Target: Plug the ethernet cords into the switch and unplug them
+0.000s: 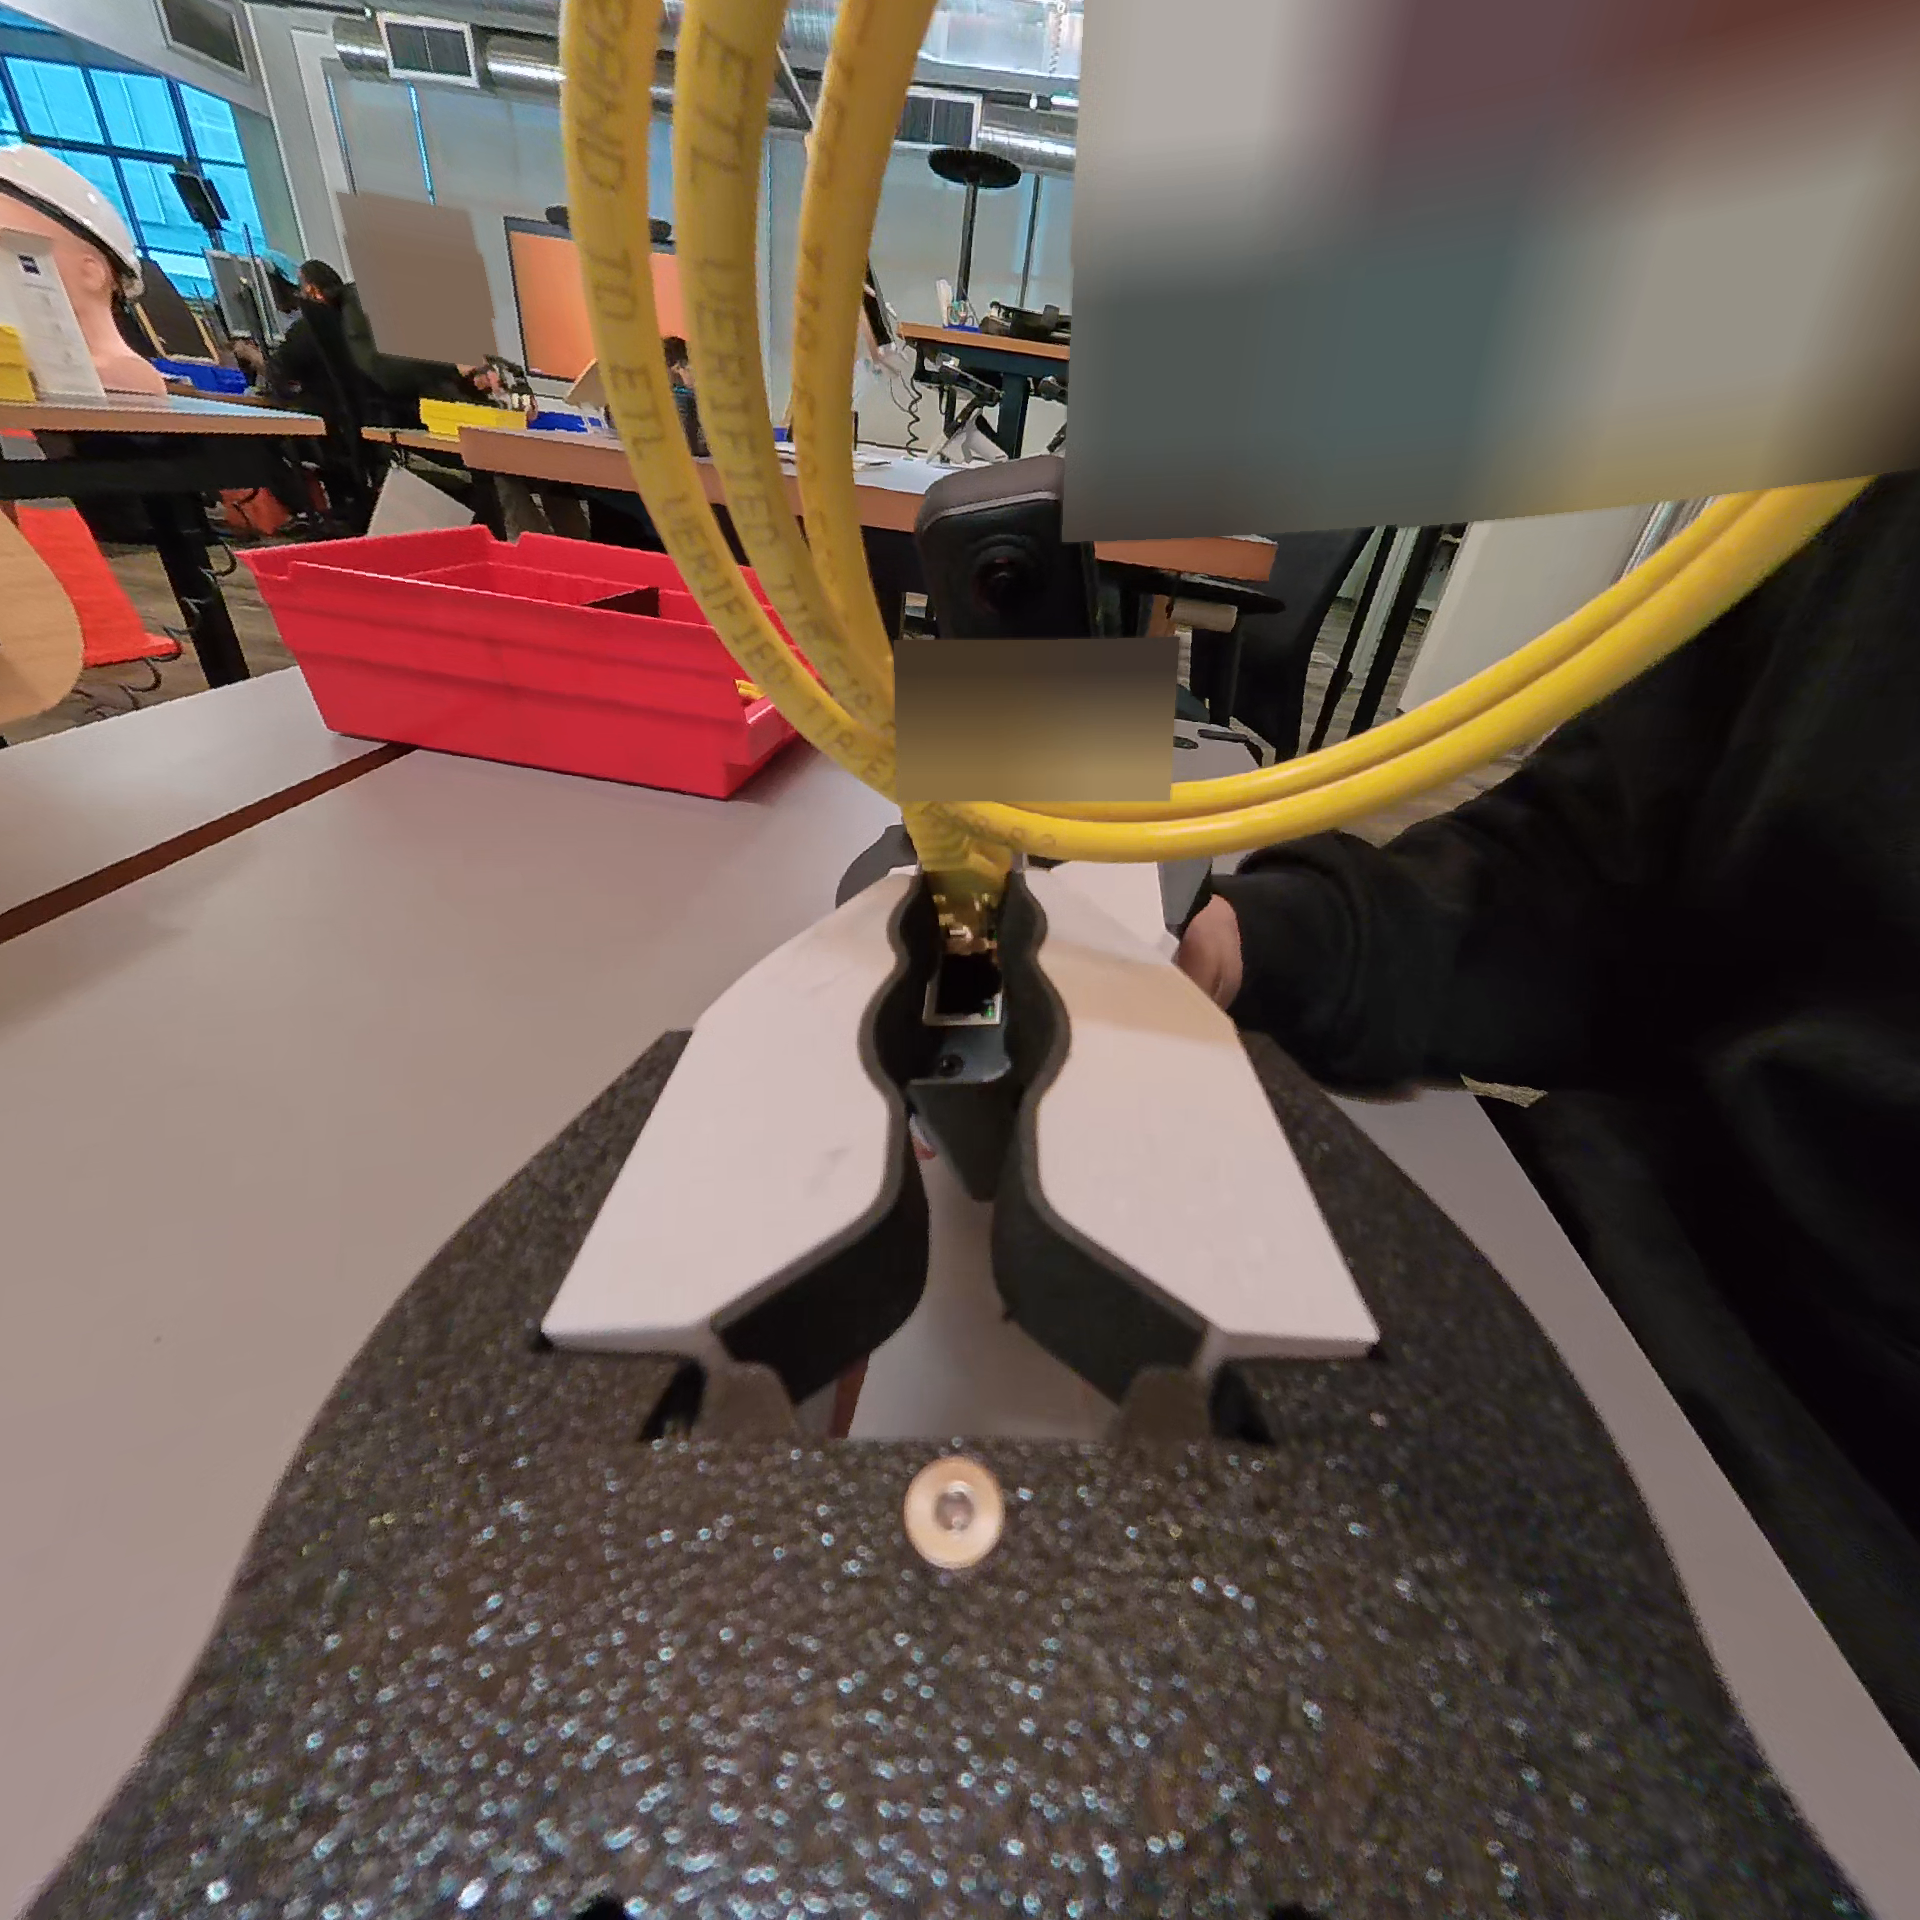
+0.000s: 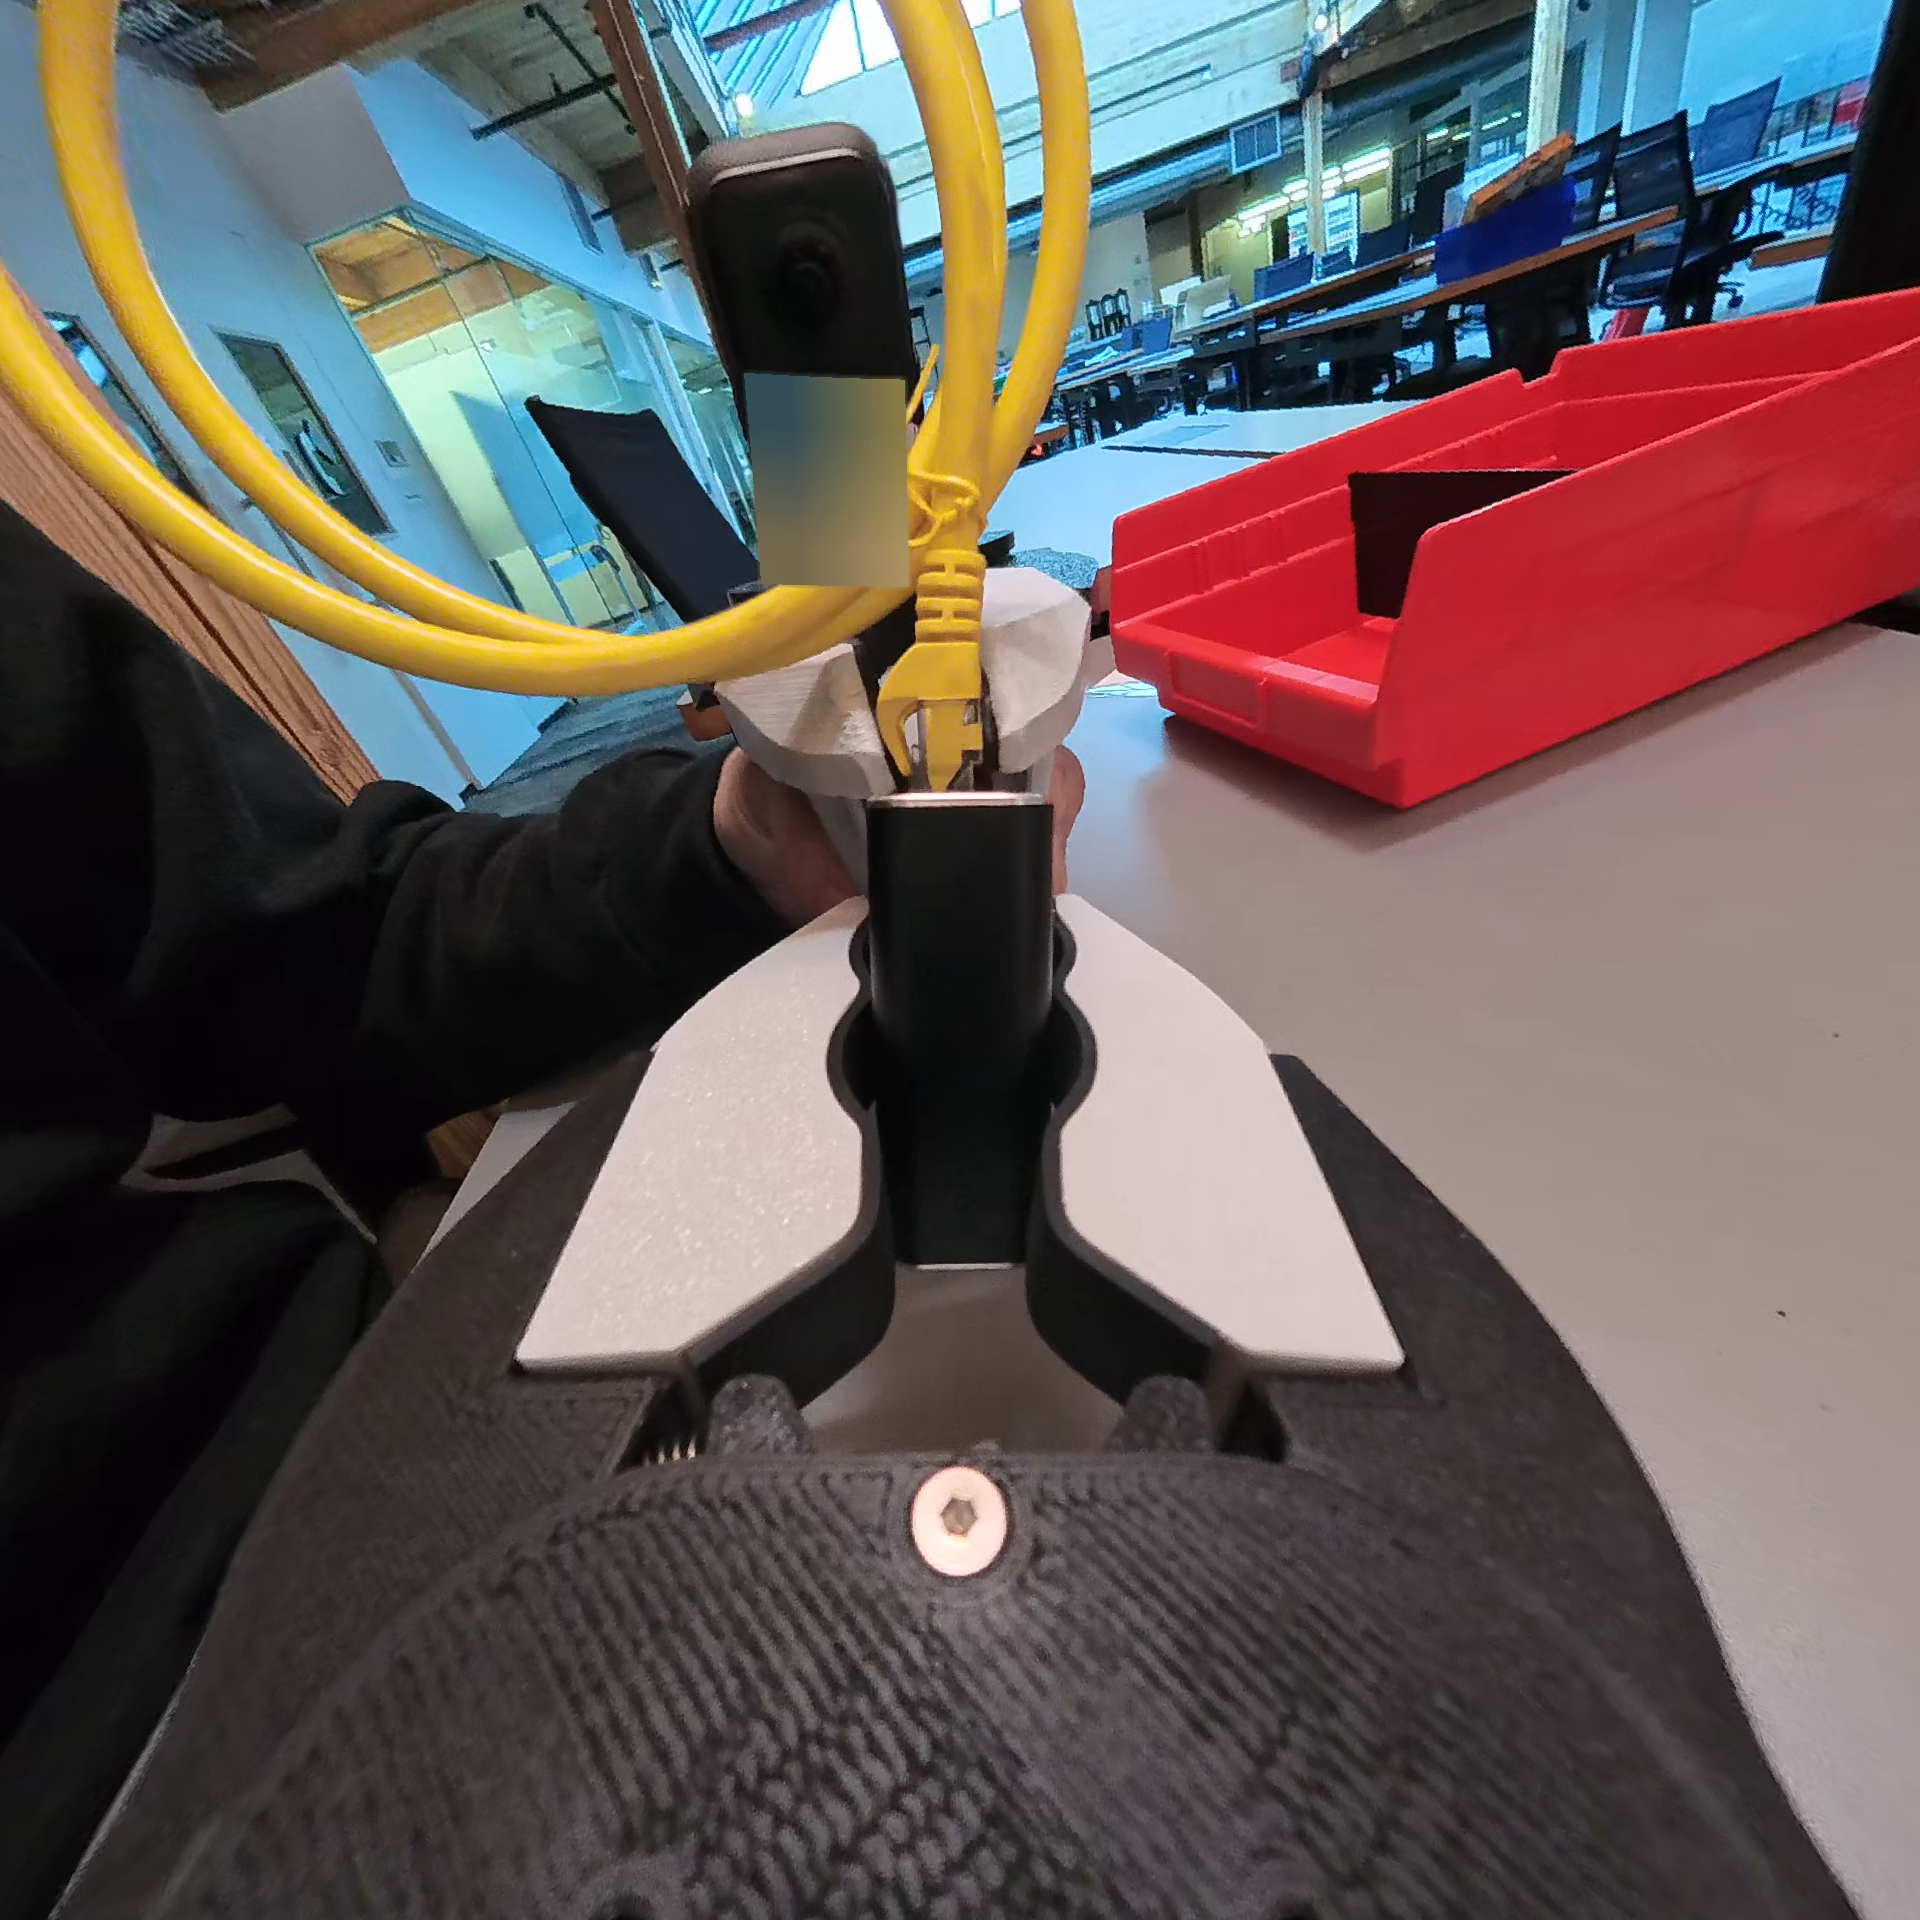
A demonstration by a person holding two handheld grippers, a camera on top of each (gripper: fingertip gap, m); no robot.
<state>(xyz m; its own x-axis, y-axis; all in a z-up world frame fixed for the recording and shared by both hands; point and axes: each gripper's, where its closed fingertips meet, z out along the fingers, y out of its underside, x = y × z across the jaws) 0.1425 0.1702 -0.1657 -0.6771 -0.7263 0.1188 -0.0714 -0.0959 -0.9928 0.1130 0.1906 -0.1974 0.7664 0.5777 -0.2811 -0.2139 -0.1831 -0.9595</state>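
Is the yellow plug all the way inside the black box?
No. The yellow plug is just at the top edge of the black switch, with its clip and body out in the open.

- Each camera sits low on its own gripper, looking forward along the fingers, very close.
- They face each other; both see the yellow cord (image 1: 727,416) (image 2: 499,613) and red bin (image 1: 520,644) (image 2: 1507,623).

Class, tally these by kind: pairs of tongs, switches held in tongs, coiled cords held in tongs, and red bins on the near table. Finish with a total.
Tongs: 2, left tongs and right tongs
Black switch: 1
Yellow coiled cord: 1
Red bin: 1
Total: 5
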